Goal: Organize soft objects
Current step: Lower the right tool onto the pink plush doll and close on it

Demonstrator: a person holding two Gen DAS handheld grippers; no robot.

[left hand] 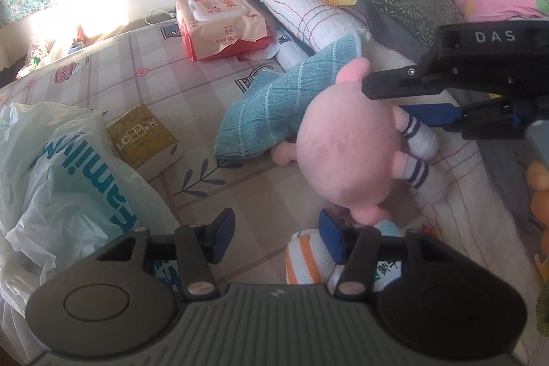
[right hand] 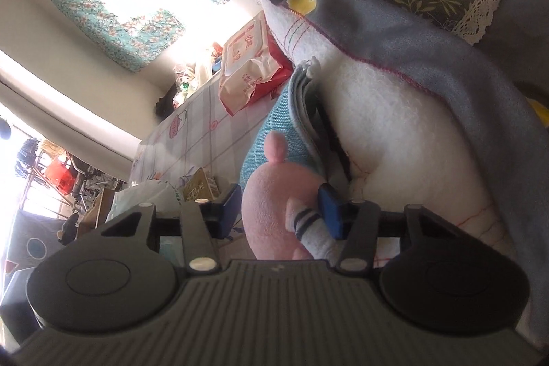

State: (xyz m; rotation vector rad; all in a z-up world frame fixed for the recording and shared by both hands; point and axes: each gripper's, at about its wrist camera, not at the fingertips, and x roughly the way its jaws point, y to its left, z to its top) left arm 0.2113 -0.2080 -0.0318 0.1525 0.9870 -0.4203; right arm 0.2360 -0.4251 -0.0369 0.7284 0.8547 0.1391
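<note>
Gripping the pink plush doll (right hand: pixel 274 211) on the bed at six o'clock, we are closing our right gripper (right hand: pixel 279 211) around its body and striped leg. Our left gripper (left hand: pixel 276 235) is hanging partly open and empty beside a striped towel (left hand: pixel 308 256), half hidden.

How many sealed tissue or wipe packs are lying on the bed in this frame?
2. The pink-and-red wipes pack lies far back beside the rolled white blanket; the yellow tissue pack sits next to the plastic bag. More may be hidden under the bag or bedding.
</note>
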